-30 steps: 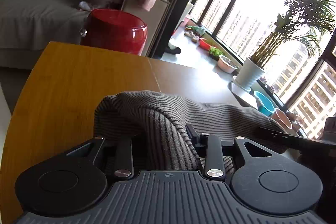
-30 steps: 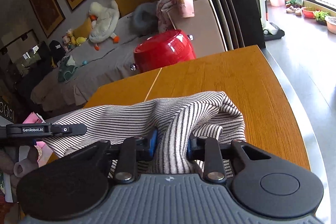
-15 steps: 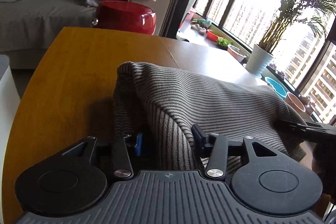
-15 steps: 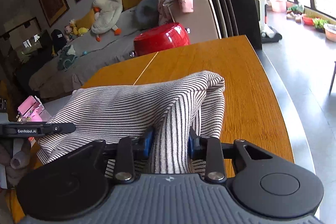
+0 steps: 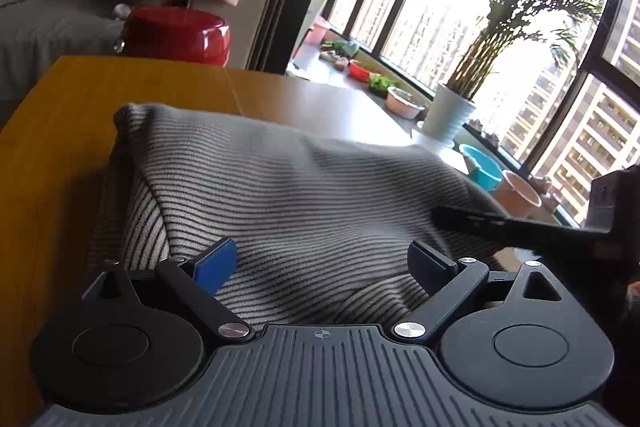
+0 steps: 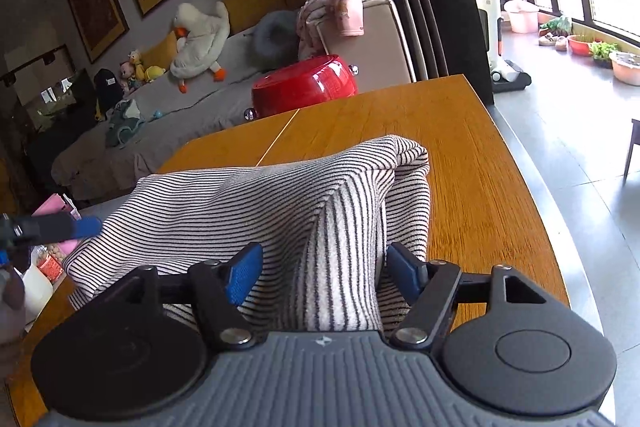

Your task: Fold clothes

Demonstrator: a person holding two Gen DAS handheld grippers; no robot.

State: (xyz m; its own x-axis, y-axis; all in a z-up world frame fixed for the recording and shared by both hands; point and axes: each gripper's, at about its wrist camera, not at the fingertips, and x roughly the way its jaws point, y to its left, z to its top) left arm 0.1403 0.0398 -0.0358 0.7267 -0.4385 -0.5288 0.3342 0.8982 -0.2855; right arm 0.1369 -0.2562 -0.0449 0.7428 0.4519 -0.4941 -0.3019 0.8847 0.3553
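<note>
**Striped garment doubled over on the worktop, both grippers spread apart**

The striped garment (image 5: 304, 195) lies on the wooden worktop (image 6: 472, 155), on the near side of the red pot (image 6: 304, 87) that sits beyond the worktop's far edge. It is doubled over on itself: a rounded fold edge runs along the side facing the red pot, and at least two layers show at the corner in the right wrist view. It is still puffy and raised rather than pressed flat, with a loose ridge of cloth standing up toward each camera. By my judgement at least one fold is in place; whether further folds or a final flattening remain, these views do not settle, since the near edge of the cloth is hidden under the gripper bodies.

The left gripper (image 5: 324, 263) has its fingers set wide, the blue pad on one side and the dark pad on the other well clear of each other. Cloth lies between and beneath them, but neither pad pinches it.

The right gripper (image 6: 324, 271) is likewise spread, somewhat less widely. A raised ridge of the striped garment stands between its fingers; the right-hand pad sits against or just beside the cloth, the left-hand pad is apart from it. It grips nothing.
</note>
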